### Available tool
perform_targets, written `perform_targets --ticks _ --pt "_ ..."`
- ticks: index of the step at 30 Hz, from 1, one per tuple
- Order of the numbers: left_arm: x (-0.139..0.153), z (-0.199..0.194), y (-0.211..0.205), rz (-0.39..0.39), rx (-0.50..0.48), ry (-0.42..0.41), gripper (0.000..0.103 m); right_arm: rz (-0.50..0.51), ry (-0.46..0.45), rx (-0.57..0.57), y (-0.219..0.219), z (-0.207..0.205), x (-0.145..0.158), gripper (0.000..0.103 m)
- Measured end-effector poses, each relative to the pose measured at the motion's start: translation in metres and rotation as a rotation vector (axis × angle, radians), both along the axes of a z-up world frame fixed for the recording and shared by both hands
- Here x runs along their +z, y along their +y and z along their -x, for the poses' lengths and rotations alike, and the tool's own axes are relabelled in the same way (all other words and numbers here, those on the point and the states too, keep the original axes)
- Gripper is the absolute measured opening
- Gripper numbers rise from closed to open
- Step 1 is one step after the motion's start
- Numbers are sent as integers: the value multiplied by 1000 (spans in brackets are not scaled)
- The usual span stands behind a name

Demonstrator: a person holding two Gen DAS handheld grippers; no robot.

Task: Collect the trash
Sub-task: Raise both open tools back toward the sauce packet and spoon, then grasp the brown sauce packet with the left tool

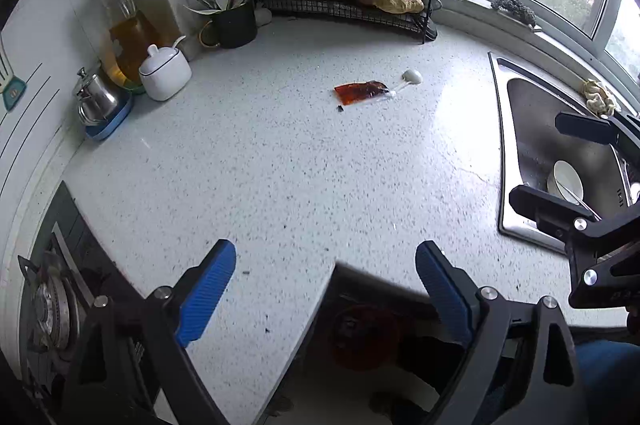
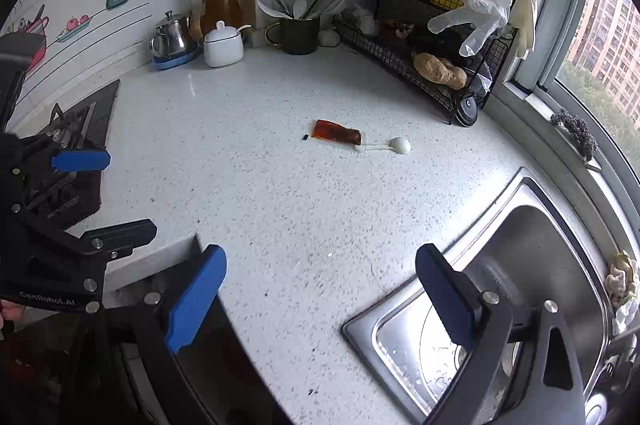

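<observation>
grippers over counter edge, both empty

left gripper (image 1: pixel 326 289) and right gripper (image 2: pixel 320 295) are hanging released, holding nothing. red sauce packet (image 2: pixel 338 134) is lying mid-countertop (image 2: pixel 260 193), touching white spoon (image 2: pixel 390 146), well apart from sink (image 2: pixel 532 225) rim.

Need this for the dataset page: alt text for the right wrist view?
Open right claw above a speckled counter, empty. A red sauce packet and a white spoon lie mid-counter; sink at right, left claw at left.
</observation>
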State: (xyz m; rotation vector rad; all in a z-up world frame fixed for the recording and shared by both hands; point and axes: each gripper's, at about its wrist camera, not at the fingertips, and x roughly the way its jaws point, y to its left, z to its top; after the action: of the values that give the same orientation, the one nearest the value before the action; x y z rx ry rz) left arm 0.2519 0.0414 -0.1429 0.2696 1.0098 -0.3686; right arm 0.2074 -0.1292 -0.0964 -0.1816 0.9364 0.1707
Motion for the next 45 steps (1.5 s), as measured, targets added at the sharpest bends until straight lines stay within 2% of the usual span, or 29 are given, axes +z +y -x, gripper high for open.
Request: perform_targets --ticks 6,11,24,32,45 --pt "-3 -51 -27 -28 -41 18 90 -10 10 -9 -22 -43 -1 95" --pt "-11 -94 -51 -55 -106 36 90 -14 50 -65 -39 -69 -7 95" --pt "-58 -187 -111 -81 -469 122 90 -41 148 -379 -68 -114 -41 95" --pt "-86 -214 -133 -101 -629 157 90 -34 181 -491 -77 -125 -57 95" --pt "-105 -222 -153 -101 -732 174 90 -25 189 -558 -85 -130 -60 95"
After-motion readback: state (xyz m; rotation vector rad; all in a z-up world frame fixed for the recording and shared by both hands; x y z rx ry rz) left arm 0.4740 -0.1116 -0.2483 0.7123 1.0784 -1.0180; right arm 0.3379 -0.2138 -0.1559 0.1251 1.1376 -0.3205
